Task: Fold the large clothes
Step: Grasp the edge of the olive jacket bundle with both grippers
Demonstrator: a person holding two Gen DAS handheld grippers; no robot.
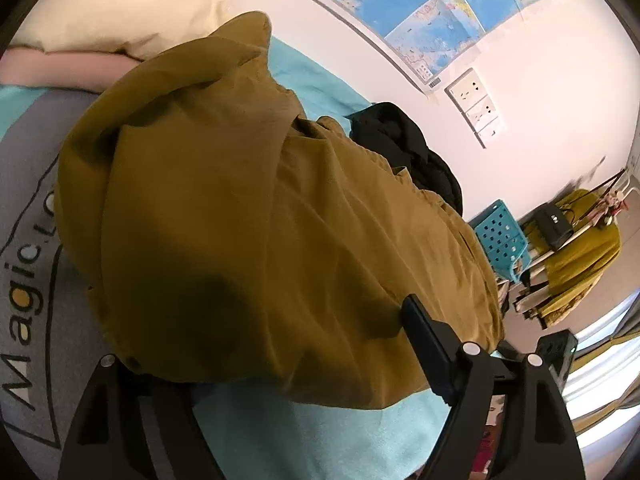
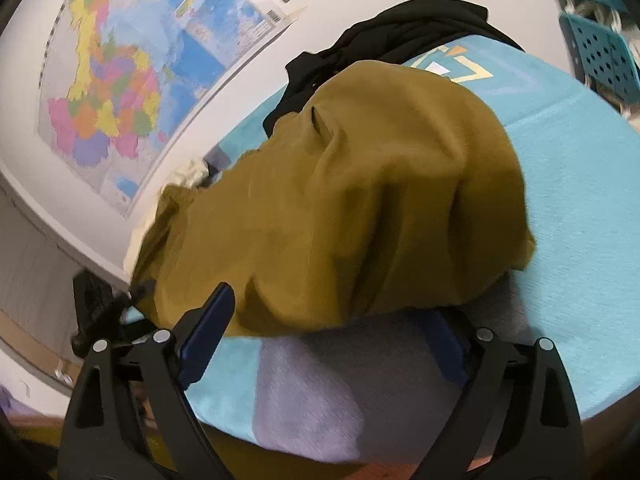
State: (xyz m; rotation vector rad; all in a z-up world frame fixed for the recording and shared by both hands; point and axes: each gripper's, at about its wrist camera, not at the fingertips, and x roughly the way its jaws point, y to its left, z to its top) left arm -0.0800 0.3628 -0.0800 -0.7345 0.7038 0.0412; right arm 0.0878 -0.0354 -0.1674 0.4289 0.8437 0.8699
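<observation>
The garment (image 1: 248, 216) lies bunched on the bed (image 2: 580, 208). Both grippers, left (image 1: 272, 364) and right (image 2: 332, 332), stand released at its near hem. We should pinch single-layer corners, then spread it flat.

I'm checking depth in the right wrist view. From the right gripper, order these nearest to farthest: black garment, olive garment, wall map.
1. Olive garment: heaped on the blue bed cover just ahead of the right gripper, its near edge between the open jaws.
2. Black garment: behind the olive heap, toward the wall.
3. Wall map: on the wall, upper left.
</observation>
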